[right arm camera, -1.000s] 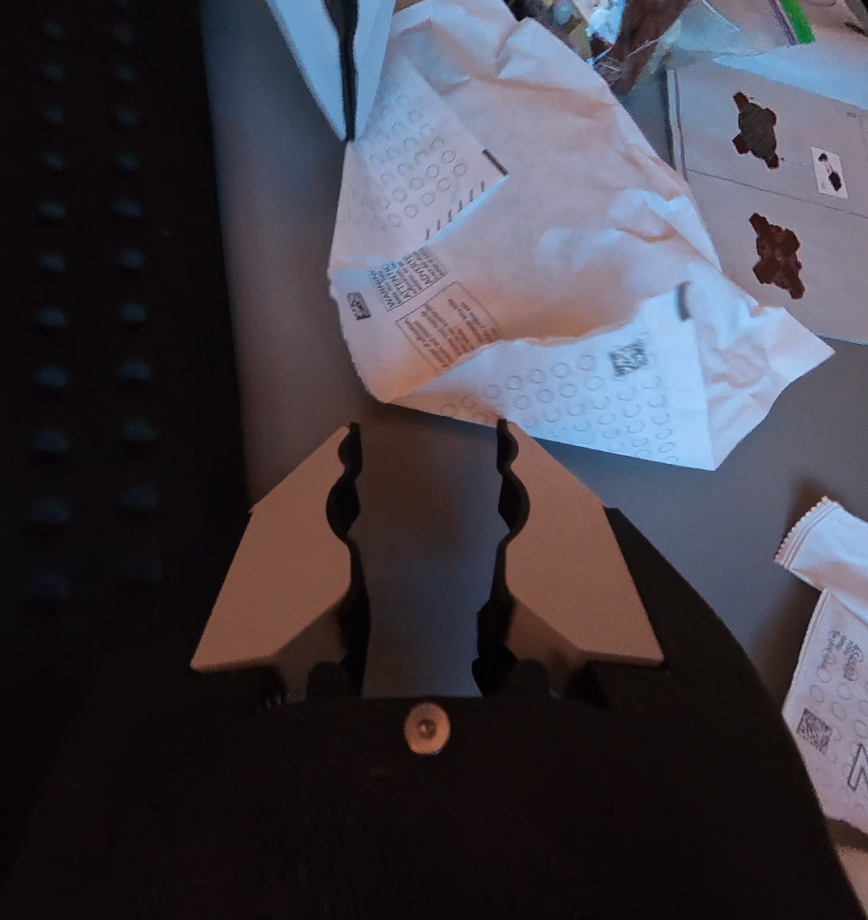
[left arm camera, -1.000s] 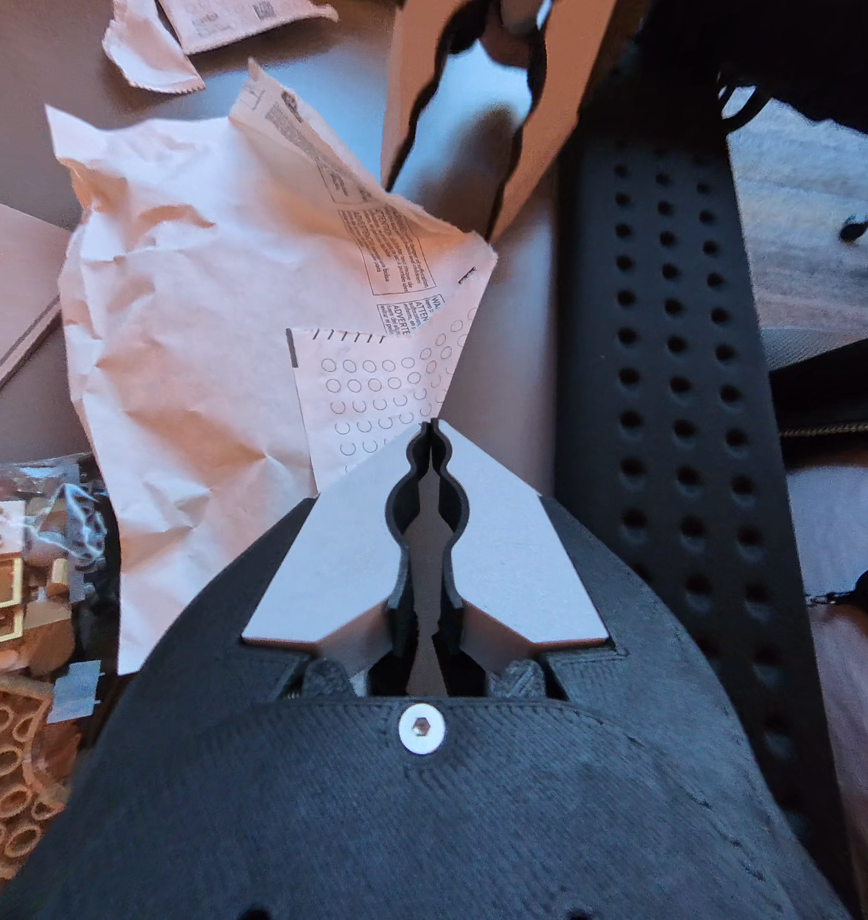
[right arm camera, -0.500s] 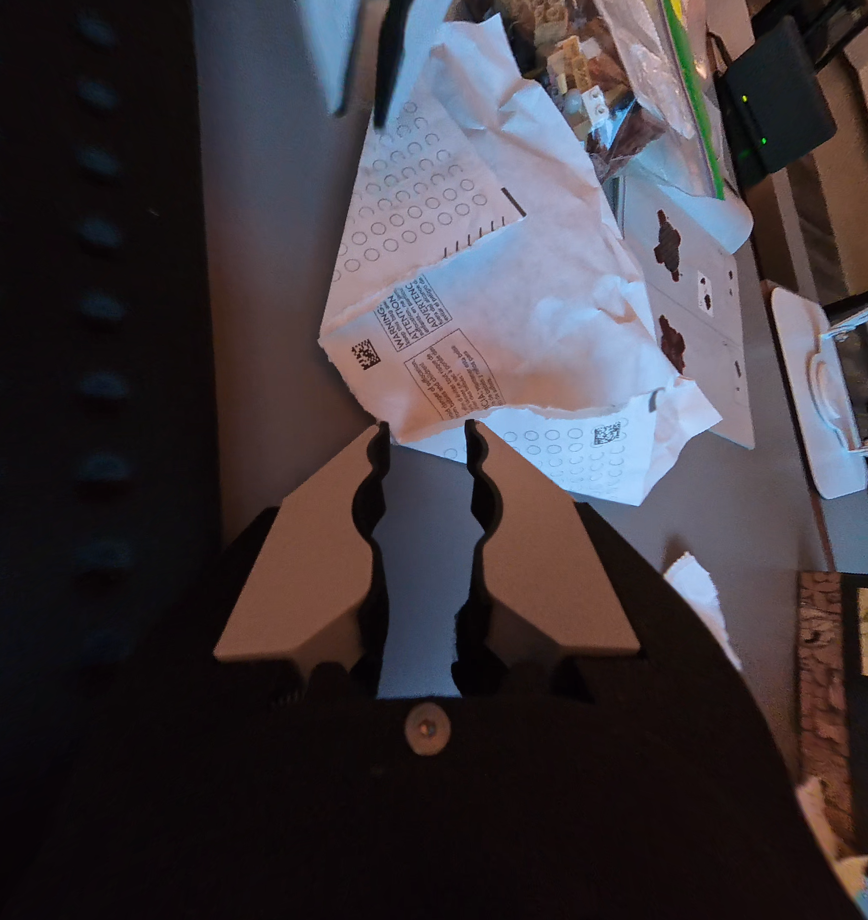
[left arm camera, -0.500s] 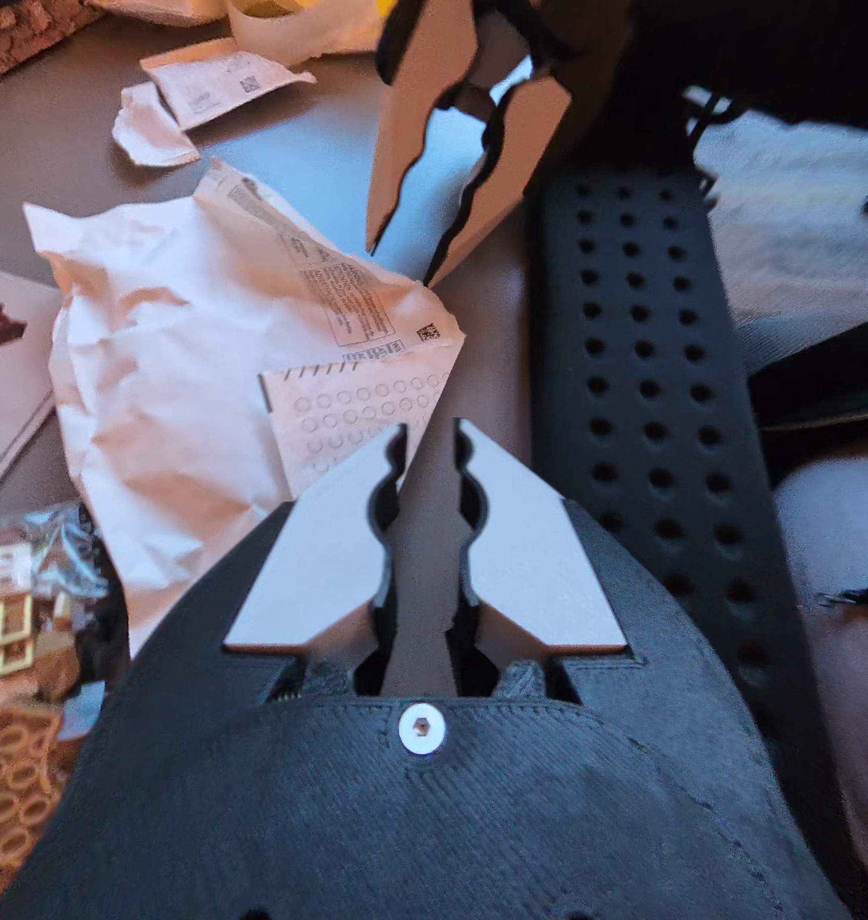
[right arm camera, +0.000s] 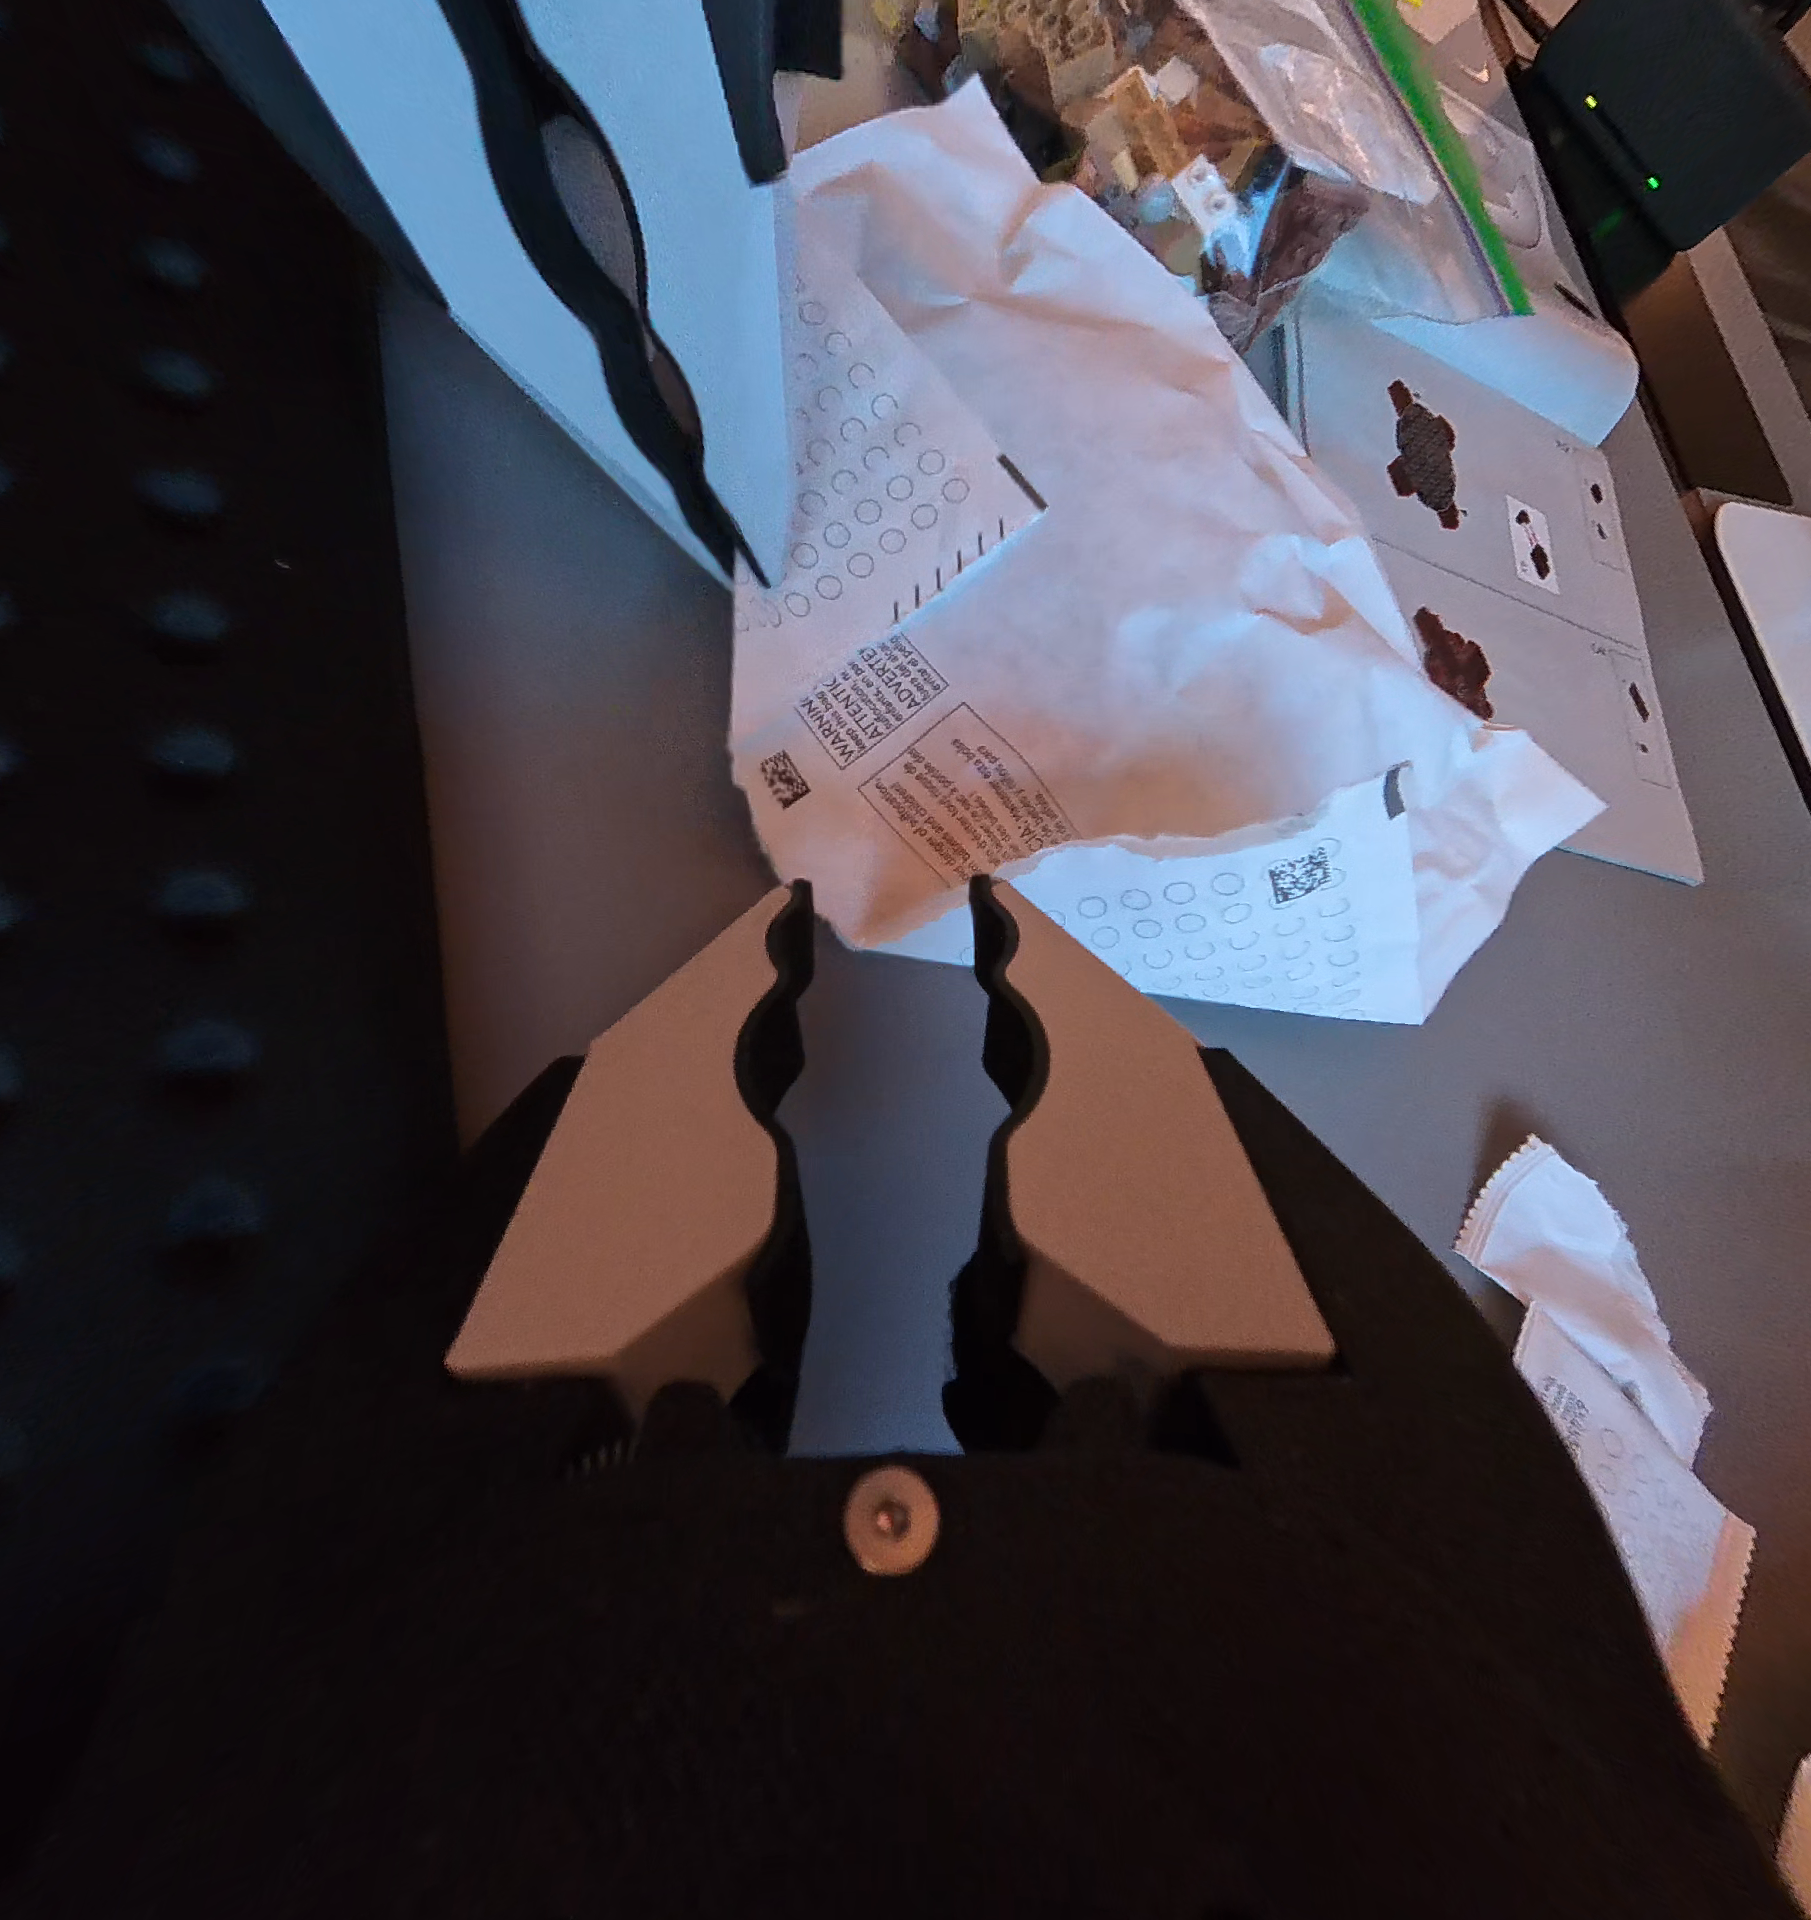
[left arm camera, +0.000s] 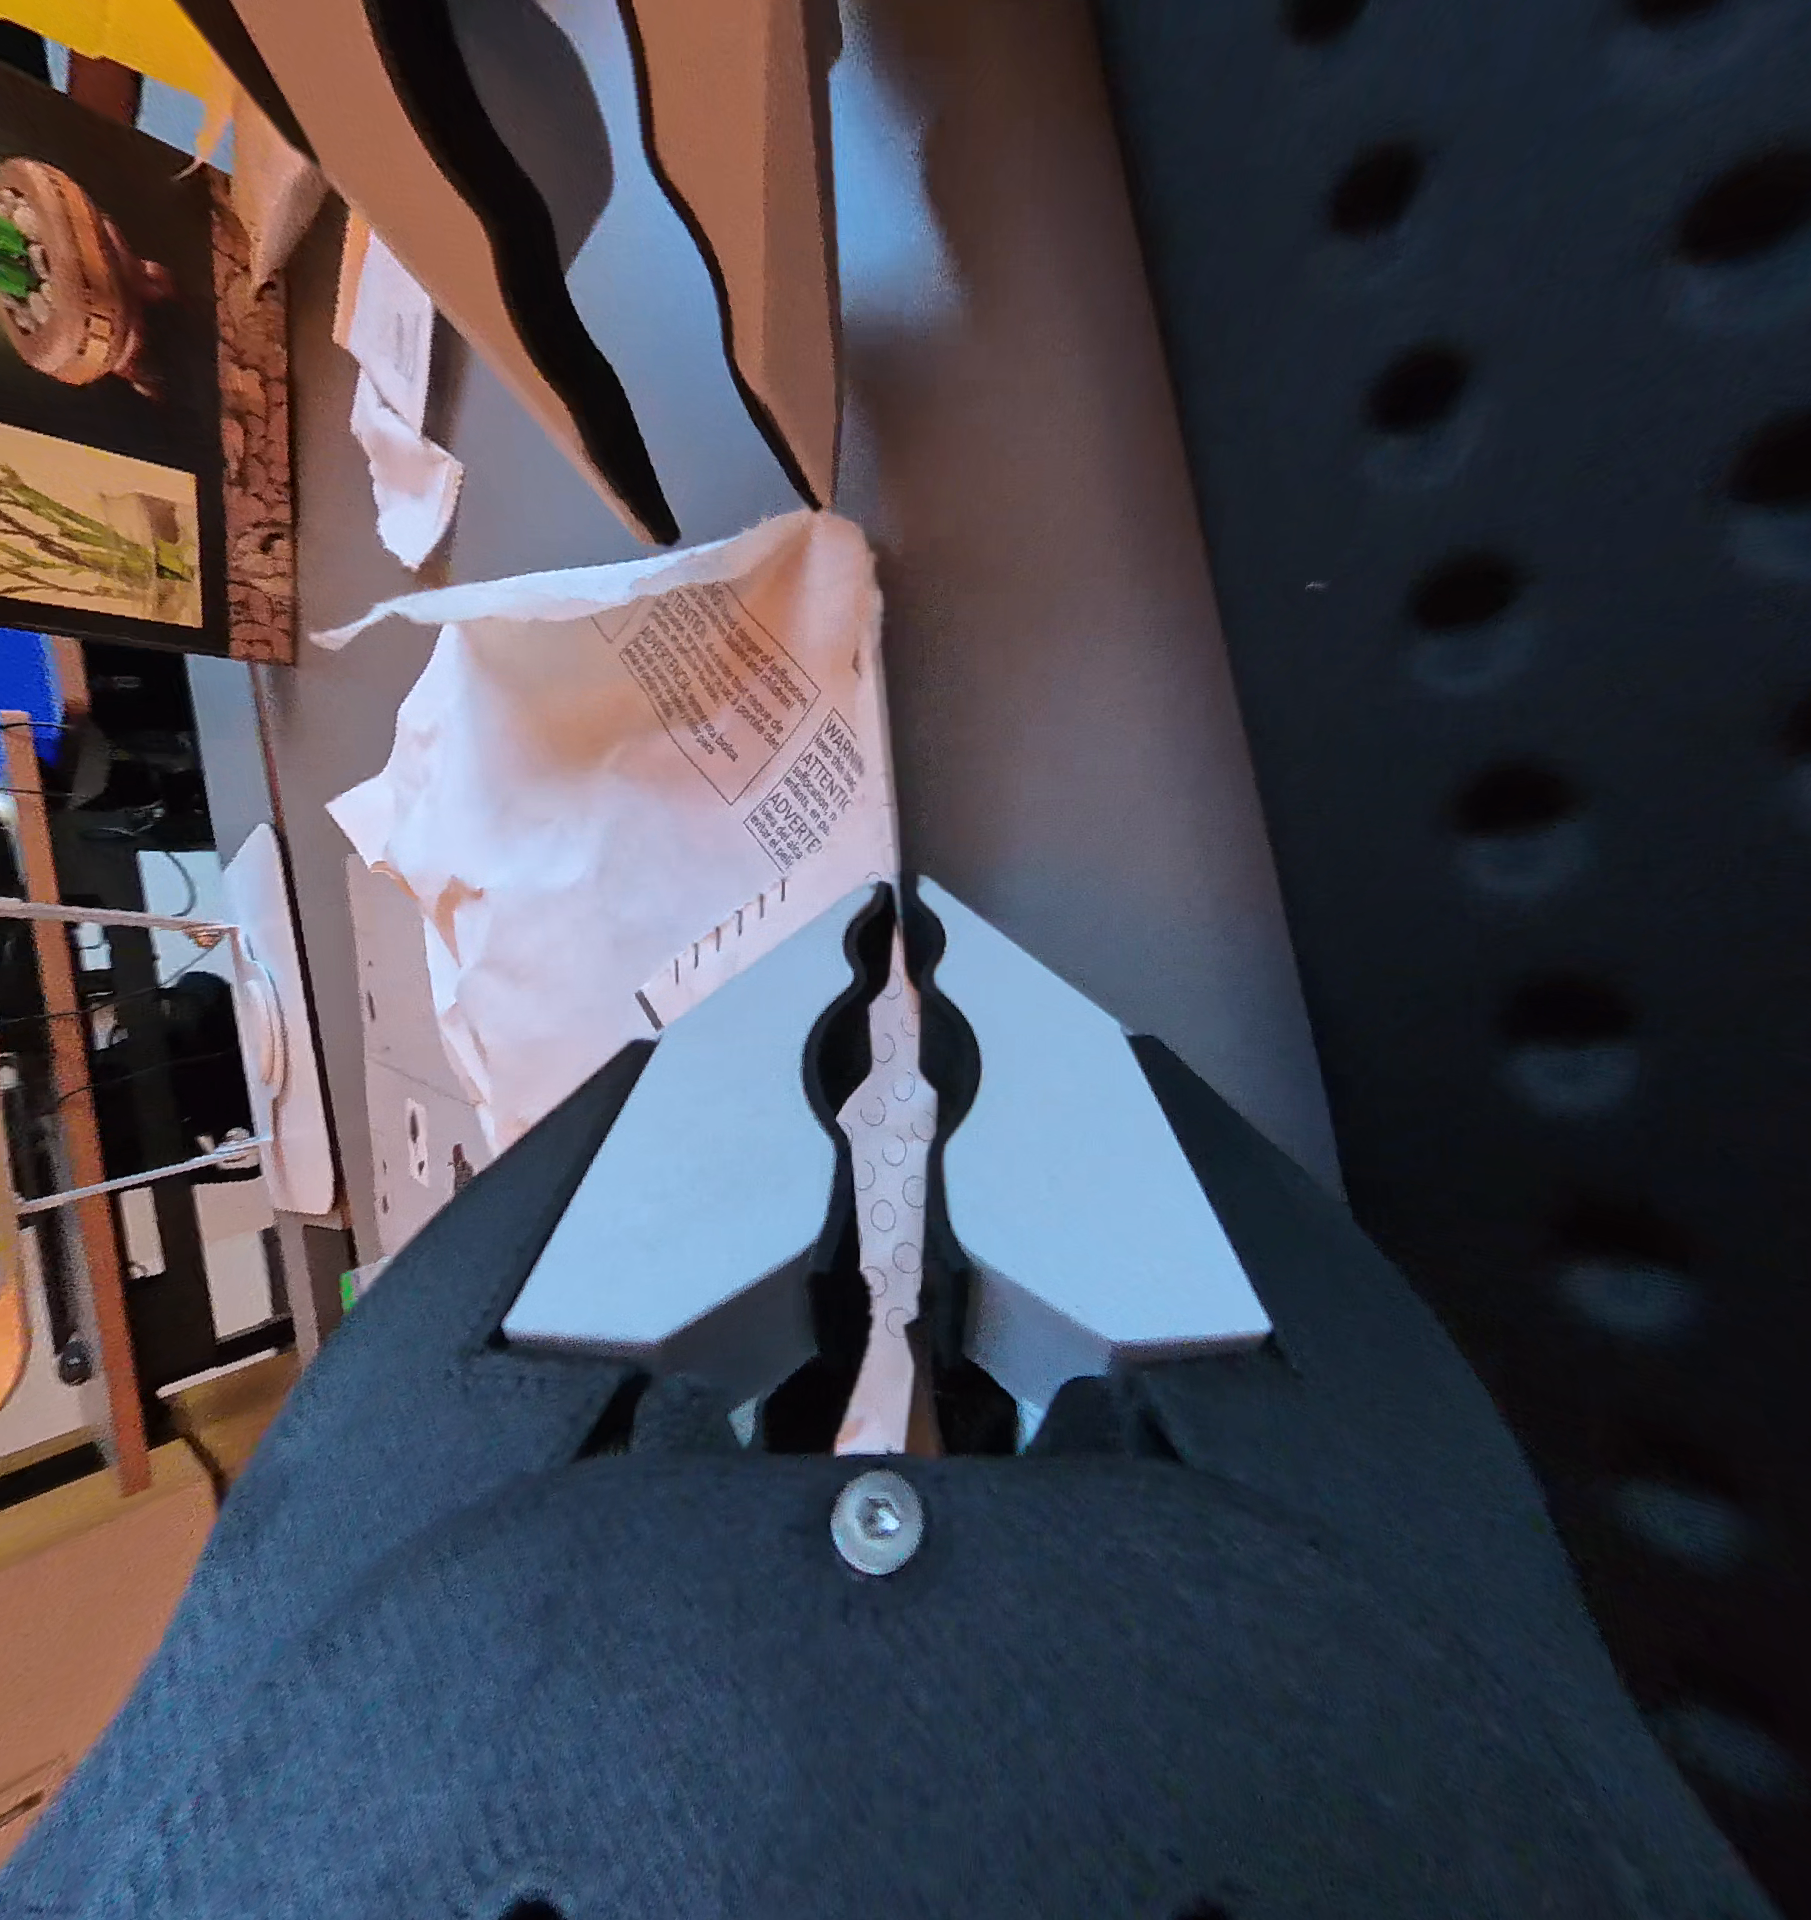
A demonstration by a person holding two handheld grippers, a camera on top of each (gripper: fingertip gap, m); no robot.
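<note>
— Paper bag (left arm camera: 610, 790): position and grip?

— White, crumpled, torn open, lying on the grey table (right arm camera: 589, 727) beside the black perforated mat (left arm camera: 1555, 727). Left gripper (left arm camera: 896, 904) has its jaws nearly closed, pinching the bag's circle-printed corner. Right gripper (right arm camera: 885, 894) has its jaws partly apart, empty, tips just short of the bag's torn edge (right arm camera: 1140, 857).

— Anything obscured?

— Clear plastic bag of small bricks (right arm camera: 1244, 156) is cut off at the table's far edge; torn paper scraps (right arm camera: 1607, 1403) lie near the right edge.
</note>
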